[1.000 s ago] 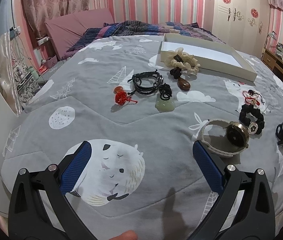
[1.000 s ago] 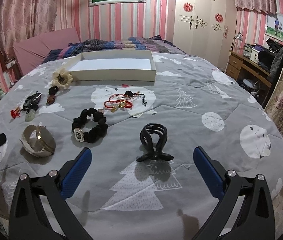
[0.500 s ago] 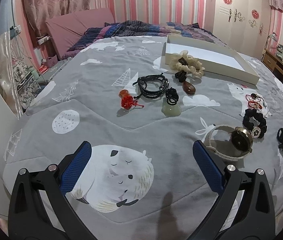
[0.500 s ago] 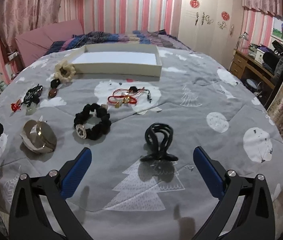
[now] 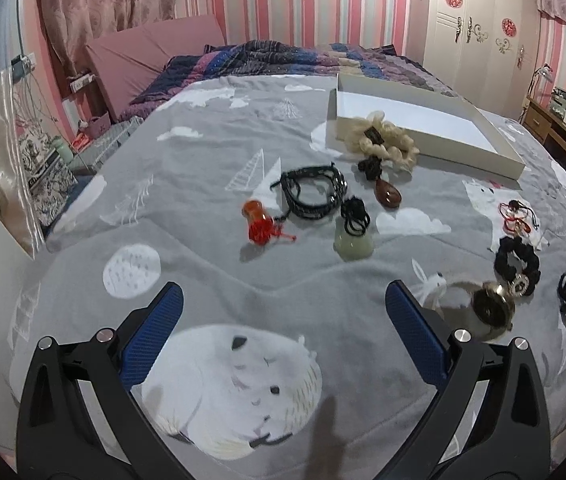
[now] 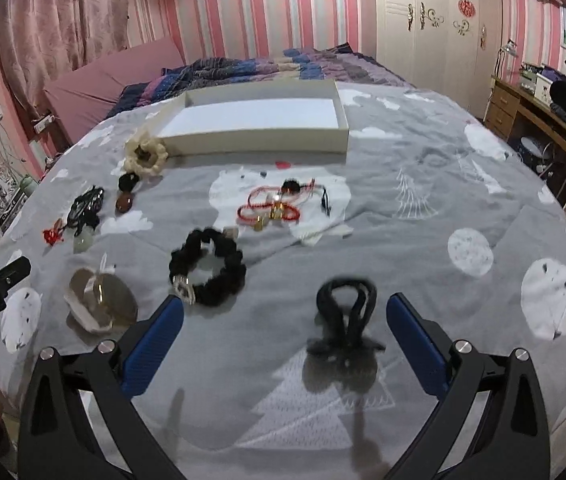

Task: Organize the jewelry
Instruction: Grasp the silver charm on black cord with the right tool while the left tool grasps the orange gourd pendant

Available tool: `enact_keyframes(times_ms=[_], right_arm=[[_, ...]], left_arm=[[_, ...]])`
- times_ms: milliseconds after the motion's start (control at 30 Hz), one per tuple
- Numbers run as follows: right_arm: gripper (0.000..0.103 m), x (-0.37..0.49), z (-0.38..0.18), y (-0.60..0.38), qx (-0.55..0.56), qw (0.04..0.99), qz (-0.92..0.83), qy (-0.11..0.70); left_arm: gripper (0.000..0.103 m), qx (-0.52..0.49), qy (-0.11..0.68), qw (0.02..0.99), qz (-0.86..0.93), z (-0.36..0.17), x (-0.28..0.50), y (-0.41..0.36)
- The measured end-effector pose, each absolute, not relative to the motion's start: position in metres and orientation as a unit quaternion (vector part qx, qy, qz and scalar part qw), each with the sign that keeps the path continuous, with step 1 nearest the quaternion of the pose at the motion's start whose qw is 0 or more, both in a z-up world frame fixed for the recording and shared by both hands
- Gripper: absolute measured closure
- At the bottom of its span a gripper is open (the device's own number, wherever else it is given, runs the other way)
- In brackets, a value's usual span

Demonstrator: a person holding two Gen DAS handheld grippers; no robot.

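My right hand-held gripper (image 6: 283, 318) hung with jaws wide apart over the black plastic claw hair clip (image 6: 346, 320) near the bed's (image 6: 423, 208) front edge, empty like my left hand-held gripper (image 5: 281, 306). I judged the clip light, stiff and slippery, best pinched across its looped body.

Black hair claw (image 6: 345, 316), white tray (image 6: 259, 134), grey animal-print bedspread (image 6: 423, 184).
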State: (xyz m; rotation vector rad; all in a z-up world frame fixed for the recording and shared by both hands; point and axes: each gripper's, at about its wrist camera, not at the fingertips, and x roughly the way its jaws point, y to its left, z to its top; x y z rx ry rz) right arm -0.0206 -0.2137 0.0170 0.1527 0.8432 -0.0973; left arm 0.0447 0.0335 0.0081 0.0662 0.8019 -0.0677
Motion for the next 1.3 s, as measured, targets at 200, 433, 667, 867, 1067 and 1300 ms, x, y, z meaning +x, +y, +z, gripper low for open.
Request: enact_keyframes(times_ms=[200,433,667,867,1067,1300], right_arm=[[0.002,0.001,0.029,-0.215,0.061,0.911,-0.053,0.404],[0.002,0.034,0.036,-0.215,0.052,0.91,-0.049,0.409],[0.007,0.061,0.034,-0.212,0.038,0.909,-0.052,0.412],[0.021,0.082,0.024,-0.209,0.034,0.903,-0.042,0.426],[0.027,0.102,0.013,-0.211,0.041,0.896,-0.043,0.44],[0.052,0.124,0.002,-0.212,0.045,0.886,-0.042,0.459]], left_arm=[[0.003,0.027,0.391,0.919,-0.033,0.013,0.06,0.039],[0.003,0.021,0.4,0.916,-0.02,0.006,0.083,0.047],[0.004,0.02,0.41,0.912,-0.013,-0.001,0.108,0.053],[0.009,0.014,0.423,0.906,-0.016,-0.008,0.125,0.056],[0.016,0.035,0.436,0.899,-0.012,-0.022,0.133,0.051],[0.021,0.018,0.452,0.892,-0.013,-0.033,0.146,0.057]])
